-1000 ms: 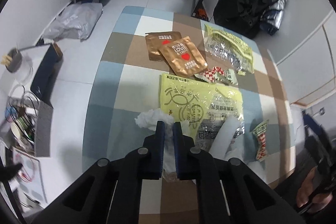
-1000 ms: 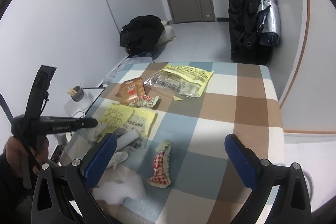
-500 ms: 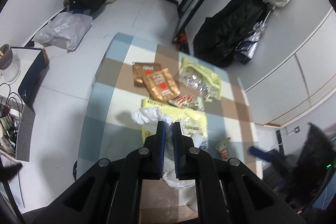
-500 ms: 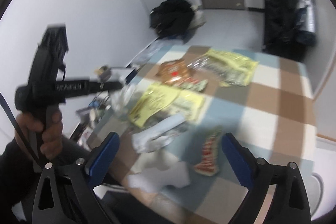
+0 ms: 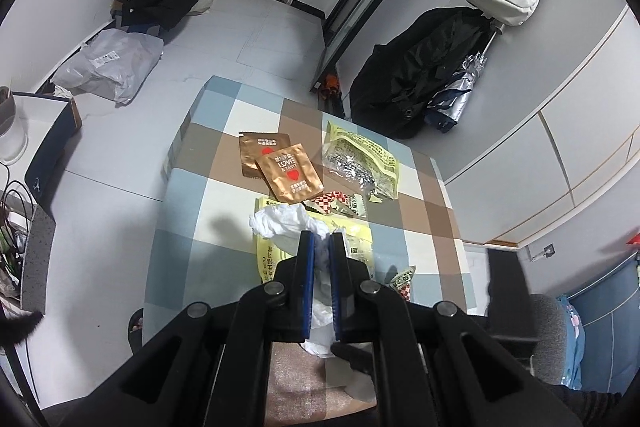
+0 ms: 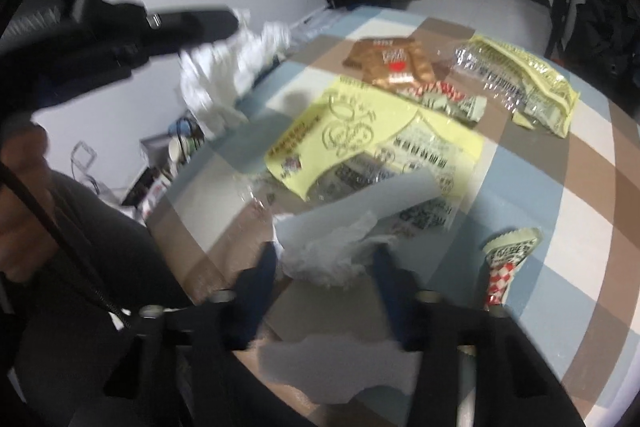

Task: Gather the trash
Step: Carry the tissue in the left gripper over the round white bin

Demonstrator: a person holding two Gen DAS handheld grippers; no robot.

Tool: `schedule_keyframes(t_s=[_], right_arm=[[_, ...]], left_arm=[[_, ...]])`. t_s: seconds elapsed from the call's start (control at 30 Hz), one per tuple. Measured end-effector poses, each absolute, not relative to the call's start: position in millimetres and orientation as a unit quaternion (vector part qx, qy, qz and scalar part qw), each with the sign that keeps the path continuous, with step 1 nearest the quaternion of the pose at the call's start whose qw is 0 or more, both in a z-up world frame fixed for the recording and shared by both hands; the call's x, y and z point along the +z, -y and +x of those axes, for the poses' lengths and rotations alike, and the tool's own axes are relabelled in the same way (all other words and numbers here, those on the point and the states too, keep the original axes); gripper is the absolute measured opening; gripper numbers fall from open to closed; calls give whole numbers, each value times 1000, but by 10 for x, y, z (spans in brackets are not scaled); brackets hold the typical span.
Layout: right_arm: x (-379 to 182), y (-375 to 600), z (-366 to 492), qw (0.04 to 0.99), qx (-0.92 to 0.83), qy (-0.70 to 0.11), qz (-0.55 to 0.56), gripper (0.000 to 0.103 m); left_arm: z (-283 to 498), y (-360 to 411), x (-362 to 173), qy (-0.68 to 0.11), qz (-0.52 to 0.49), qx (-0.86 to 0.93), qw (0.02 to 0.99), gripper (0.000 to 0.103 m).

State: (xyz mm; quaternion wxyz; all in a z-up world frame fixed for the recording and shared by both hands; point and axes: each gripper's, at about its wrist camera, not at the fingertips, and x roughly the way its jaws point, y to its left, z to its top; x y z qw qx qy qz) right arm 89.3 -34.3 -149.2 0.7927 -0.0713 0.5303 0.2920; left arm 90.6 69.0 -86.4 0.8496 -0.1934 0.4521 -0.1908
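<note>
Trash pickup just begun: one tissue lifted, most litter on the table.
Left gripper [image 5: 321,241] clenched on a white tissue [image 5: 286,221], held above the checked table [image 5: 208,223]. Right gripper [image 6: 325,259] spread wide around a second crumpled tissue [image 6: 332,251], not yet closed. Yellow bags [image 6: 376,143], brown packets [image 5: 288,173] and a checkered wrapper [image 6: 506,263] remain; no bin visible.

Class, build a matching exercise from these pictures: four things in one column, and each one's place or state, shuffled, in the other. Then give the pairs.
1. crumpled white tissue
2. brown foil sachet with a red heart
3. red-and-white checkered wrapper
4. right gripper

A. open, around a second white tissue
B. clamped in the left gripper
C. alone near the table's edge
D. overlapping another brown sachet

Pairs: 1-B, 2-D, 3-C, 4-A
</note>
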Motion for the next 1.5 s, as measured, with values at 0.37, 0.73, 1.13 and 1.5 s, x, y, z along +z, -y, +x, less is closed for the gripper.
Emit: schedule_keyframes(t_s=[0.37,0.73,1.13,1.5], right_arm=[[-1306,474,796,805,283,-516,-78,12],[-720,892,743,838,263,-475,-51,12],[109,1935,535,904,209,-373,16,12],[795,2794,218,946,147,-288,19,12]], left_arm=[[888,-729,-853,-447,-199,-187,852,4],[857,-529,-761,-449,-160,-197,856,4],[730,126,-172,-412,-106,-229,875,4],[653,982,357,-381,-74,-293,874,4]])
